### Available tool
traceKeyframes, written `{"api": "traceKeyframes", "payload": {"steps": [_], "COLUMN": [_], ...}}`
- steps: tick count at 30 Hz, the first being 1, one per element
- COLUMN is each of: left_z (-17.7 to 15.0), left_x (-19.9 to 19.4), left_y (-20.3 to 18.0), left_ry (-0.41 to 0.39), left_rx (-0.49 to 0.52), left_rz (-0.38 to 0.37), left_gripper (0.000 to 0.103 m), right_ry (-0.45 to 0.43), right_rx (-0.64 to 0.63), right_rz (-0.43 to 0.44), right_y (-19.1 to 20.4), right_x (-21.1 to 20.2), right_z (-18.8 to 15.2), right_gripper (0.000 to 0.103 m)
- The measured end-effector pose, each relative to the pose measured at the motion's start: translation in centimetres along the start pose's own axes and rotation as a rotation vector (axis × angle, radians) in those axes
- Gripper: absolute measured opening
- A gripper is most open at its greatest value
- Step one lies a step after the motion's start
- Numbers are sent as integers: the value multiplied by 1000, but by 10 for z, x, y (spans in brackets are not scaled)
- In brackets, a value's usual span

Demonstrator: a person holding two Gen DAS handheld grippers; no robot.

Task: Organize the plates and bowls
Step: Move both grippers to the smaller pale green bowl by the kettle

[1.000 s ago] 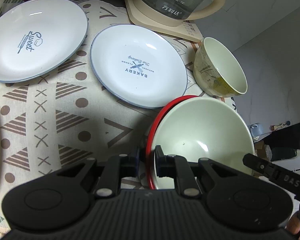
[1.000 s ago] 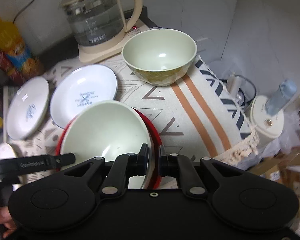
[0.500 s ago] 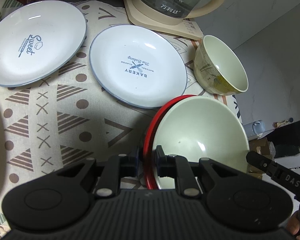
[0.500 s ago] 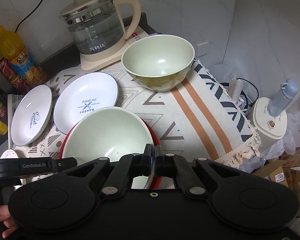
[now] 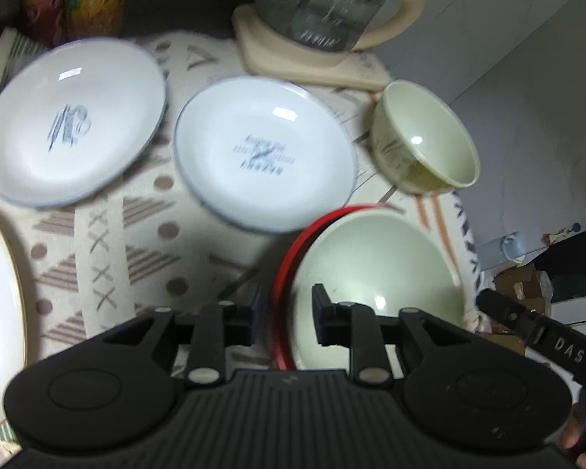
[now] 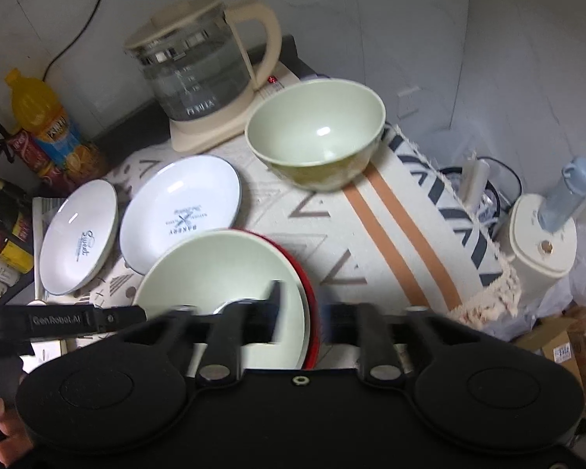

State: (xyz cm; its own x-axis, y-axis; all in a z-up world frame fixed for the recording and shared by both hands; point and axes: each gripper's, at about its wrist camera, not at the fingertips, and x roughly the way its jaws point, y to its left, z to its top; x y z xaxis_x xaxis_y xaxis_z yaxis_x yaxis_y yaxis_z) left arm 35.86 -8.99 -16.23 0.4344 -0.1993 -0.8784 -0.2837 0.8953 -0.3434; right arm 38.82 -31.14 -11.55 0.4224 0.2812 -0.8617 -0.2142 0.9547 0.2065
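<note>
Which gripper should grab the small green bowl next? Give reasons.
Right. The right gripper is open with the small green bowl straight ahead of it. From the left gripper, also open, that bowl lies off to the right, past the big bowl.

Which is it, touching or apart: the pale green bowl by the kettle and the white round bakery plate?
Apart. The right wrist view shows patterned tablecloth between the pale green bowl and the white bakery plate.

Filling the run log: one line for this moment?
left gripper: open | right gripper: open | both straddle rim of pale green, red-outside bowl | on patterned tablecloth
</note>
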Motion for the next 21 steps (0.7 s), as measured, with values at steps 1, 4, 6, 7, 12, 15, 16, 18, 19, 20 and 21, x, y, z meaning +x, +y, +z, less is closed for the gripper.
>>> {"api": "traceKeyframes", "payload": {"steps": [1, 4, 6, 7, 12, 15, 16, 18, 19, 20, 21], "left_z": [2, 9, 15, 18, 30, 32, 33, 34, 35, 36, 37], "left_x": [-4, -16, -24, -28, -38, -39, -39, -40, -39, -38, -38], "left_y": [-3, -15, -24, -28, -36, -43, -46, -51, -53, -56, -60], "left_ry": [-11, -68, -111, -134, -194, -213, -221, -230, -233, -236, -240], "left_rx": [4, 36, 57, 64, 47, 65, 70, 76, 82, 91, 101], "left_rz": [-4, -11, 28, 49, 46, 57, 59, 58, 52, 47, 44], "left_gripper": [29, 37, 42, 46, 55, 57, 57, 59, 61, 61, 62], "right_ry": [-14, -62, -105, -128, -247, -292, -301, -323, -334, -342, -351], "right_rx": [-6, -22, -20, -15, -12, -21, -23, -30, -35, -38, -38], "right_rz": [7, 34, 64, 75, 98, 74, 61, 40, 36, 32, 26], "right_y": [0, 0, -1, -2, -7, -9, -9, -12, -14, -16, -18], "right_x": [-2, -9, -15, -17, -31, -35, -36, -37, -38, -39, -40], "right_z": [1, 4, 8, 10, 16, 21, 22, 26, 28, 28, 31], "right_gripper": [44, 63, 75, 81, 103, 103, 103, 103, 103, 103, 103]}}
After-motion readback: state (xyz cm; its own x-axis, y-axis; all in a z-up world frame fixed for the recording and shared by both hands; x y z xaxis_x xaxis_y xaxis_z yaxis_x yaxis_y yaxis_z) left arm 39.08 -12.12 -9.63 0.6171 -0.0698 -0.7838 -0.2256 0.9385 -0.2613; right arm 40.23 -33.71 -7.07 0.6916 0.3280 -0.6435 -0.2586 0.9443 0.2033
